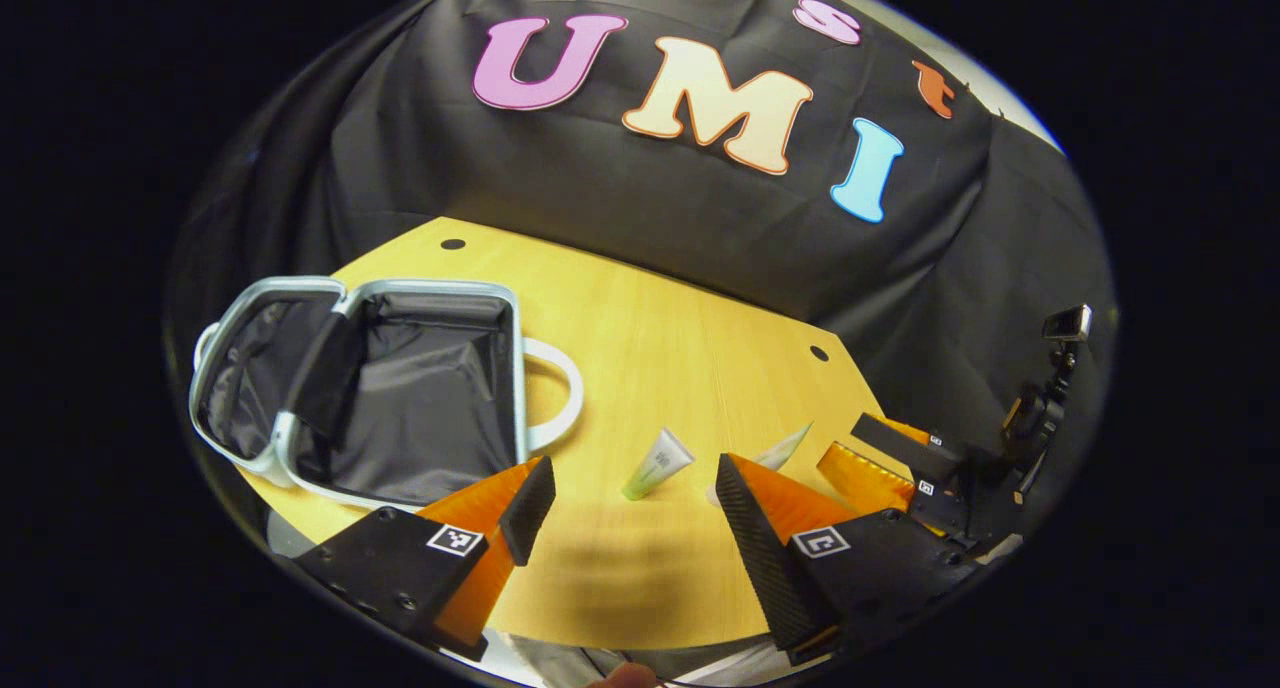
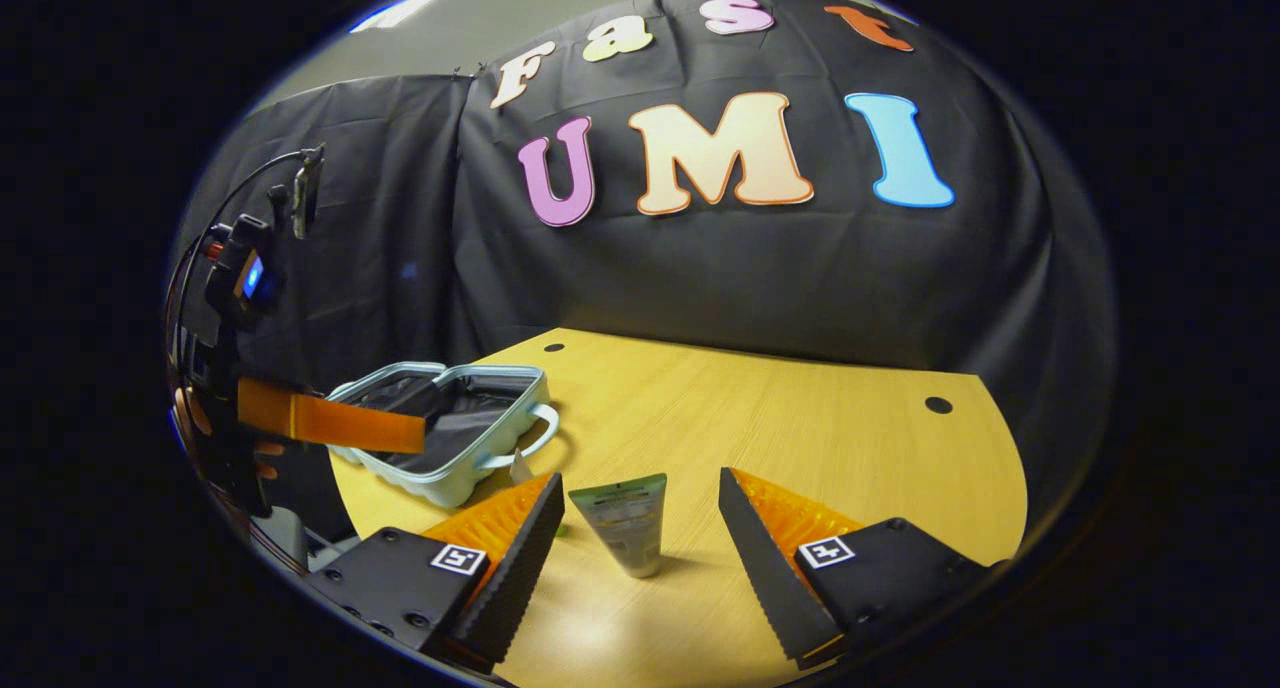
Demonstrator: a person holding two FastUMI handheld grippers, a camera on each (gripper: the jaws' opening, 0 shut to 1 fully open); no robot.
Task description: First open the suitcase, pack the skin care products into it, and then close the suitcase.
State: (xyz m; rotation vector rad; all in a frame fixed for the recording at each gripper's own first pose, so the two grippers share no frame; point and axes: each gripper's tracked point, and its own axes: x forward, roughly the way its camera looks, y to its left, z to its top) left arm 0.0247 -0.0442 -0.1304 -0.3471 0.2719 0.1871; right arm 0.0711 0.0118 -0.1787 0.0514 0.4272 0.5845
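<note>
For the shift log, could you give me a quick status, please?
Both grippers open, empty. Suitcase open; tube lies between right gripper's fingers, ungripped. Nothing blocking.

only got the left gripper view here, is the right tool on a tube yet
Observer: No. In the right gripper view the right tool is open, and a green-topped tube lies on the table between its fingers, touching neither.
Operator: which way is it pointing
Observer: The cap end points toward the tool and the flat crimped end toward the wall.
Operator: where's my left tool from there
Observer: The left tool is raised off the table, crossing in front of the open suitcase.
</note>
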